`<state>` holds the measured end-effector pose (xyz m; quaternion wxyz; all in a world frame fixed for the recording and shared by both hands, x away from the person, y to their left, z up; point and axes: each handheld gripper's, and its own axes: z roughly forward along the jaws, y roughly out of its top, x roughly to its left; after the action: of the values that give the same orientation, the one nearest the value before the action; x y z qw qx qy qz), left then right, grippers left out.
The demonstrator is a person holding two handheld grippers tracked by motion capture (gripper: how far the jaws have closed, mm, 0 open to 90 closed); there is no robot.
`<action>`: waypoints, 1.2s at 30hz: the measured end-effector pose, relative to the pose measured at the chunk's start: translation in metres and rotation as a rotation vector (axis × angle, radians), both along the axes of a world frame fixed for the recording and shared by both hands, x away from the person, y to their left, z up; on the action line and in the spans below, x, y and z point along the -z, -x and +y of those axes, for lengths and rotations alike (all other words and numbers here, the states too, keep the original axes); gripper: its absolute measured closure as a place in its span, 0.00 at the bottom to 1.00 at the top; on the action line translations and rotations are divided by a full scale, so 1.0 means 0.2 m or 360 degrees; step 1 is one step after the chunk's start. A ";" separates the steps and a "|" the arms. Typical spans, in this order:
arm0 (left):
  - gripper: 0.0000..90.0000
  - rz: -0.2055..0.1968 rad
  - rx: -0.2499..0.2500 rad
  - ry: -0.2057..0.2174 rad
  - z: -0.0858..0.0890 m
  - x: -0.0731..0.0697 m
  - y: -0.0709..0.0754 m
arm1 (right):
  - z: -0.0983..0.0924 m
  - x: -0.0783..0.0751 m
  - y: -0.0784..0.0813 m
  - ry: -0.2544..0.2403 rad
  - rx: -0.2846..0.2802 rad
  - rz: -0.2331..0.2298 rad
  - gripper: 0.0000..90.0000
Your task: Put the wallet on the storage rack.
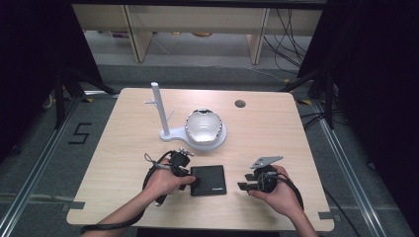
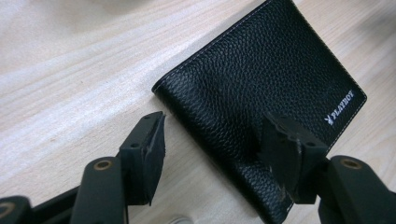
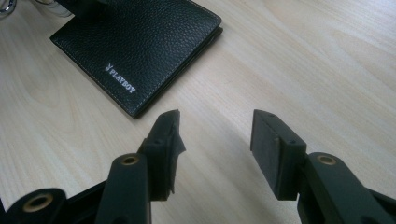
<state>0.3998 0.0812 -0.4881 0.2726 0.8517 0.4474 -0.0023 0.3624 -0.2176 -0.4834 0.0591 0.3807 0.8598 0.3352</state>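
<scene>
A black leather wallet (image 1: 210,179) lies closed and flat on the wooden table (image 1: 276,133) near the front edge. White "PLAYBOY" lettering marks one corner of the wallet (image 2: 261,70). My left gripper (image 1: 186,178) is at its left edge, open. In the left gripper view (image 2: 215,126), one jaw stands on bare wood beside the edge and the other hovers over the cover. My right gripper (image 1: 244,181) is open a short way to the right of the wallet. Only bare wood lies between the jaws of the right gripper (image 3: 215,121). The wallet (image 3: 140,42) lies ahead, to the upper left.
Behind the wallet stands a white rack with an upright pole (image 1: 158,106) and a shiny rounded bowl (image 1: 202,126) on its base. A round cable hole (image 1: 240,103) is at the back right. Bare wood lies to the left and right of the hands.
</scene>
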 end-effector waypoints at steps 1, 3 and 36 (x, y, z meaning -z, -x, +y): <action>0.44 0.0010 0.0010 -0.0024 0.00 0.00 -0.01 | 0.00 0.00 0.00 0.0017 -0.0006 0.0009 0.59; 0.44 0.0037 -0.0003 -0.0018 0.00 0.00 -0.01 | -0.01 -0.01 0.00 0.0018 -0.0005 0.0010 0.59; 0.91 -0.0060 0.0390 0.0107 -0.04 -0.13 -0.01 | -0.06 -0.08 -0.02 0.0019 -0.0034 -0.0062 0.58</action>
<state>0.4008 0.0741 -0.4613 0.3072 0.8903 0.3344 -0.0346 0.3657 -0.2295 -0.4672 0.0746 0.3645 0.8645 0.3381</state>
